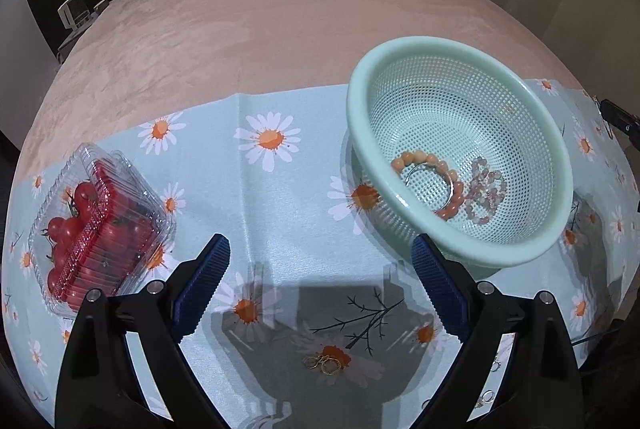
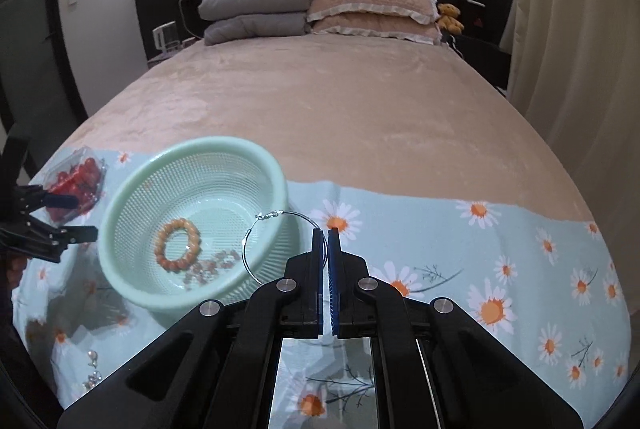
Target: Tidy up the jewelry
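Pinching a thin silver hoop earring (image 2: pixel 266 245) at its rim, the right gripper (image 2: pixel 327 231) has its blue pads pressed together, and the hoop hangs out to the left over the near rim of the mint-green colander (image 2: pixel 120 197). The left gripper (image 1: pixel 320 249) is spread wide with nothing between its fingers, hovering above small gold earrings (image 1: pixel 325 364) on the cloth. In the left view the gripper's black frame partly hides more small silvery pieces (image 1: pixel 489 395) near the lower right edge; what they are is hard to tell. The right view shows similar pale trinkets (image 2: pixel 93 375) at its lower left, too small to identify. Inside the colander lie an orange bead bracelet (image 2: pixel 178 246) and a paler pinkish bead bracelet (image 2: pixel 210 267), the second blurred. A clear box of cherry tomatoes (image 1: pixel 96 225) sits well to the left. Everything rests on a light blue daisy-print cloth (image 2: pixel 500 253) spread over a beige bedspread (image 2: pixel 340 97); folded grey bedding (image 2: pixel 256 9), pillows (image 2: pixel 372 9) and a teddy bear (image 2: pixel 450 17) line the dark headboard.
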### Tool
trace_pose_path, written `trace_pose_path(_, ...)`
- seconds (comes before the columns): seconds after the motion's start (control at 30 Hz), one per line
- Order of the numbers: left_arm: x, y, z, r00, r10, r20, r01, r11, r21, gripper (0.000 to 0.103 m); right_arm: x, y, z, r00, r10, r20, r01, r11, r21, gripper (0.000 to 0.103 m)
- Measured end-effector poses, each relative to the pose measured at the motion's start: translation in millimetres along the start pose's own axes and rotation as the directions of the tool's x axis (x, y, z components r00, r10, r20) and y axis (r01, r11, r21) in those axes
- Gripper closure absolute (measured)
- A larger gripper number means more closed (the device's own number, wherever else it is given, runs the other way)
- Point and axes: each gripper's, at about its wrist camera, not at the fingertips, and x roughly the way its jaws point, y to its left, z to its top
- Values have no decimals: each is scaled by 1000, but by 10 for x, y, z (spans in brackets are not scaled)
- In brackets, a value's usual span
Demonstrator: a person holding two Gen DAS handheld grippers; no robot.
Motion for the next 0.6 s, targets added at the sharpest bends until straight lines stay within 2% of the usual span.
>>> trace_pose_path(0.17, -109, -184, 184, 1000, -5, 24, 4, 999, 40, 12, 16, 313, 149, 998, 57, 3, -57, 996, -73, 100)
trace_pose_path(0.3, -174, -281, 301, 999, -14, 50, 10, 997, 77, 12, 172, 469, 162, 996, 92, -20, -93, 992, -87, 100)
trace_pose_path(0.43, -178, -398, 376, 998, -19, 58, 13, 995, 100, 12, 366, 566, 62, 992, 107, -63, -112, 990, -87, 100)
trace_pose_path(0.6, -102, -479, 372, 999, -33, 43, 28, 993, 116, 12, 482, 552, -56, 992, 84, -94, -91, 993, -73, 98)
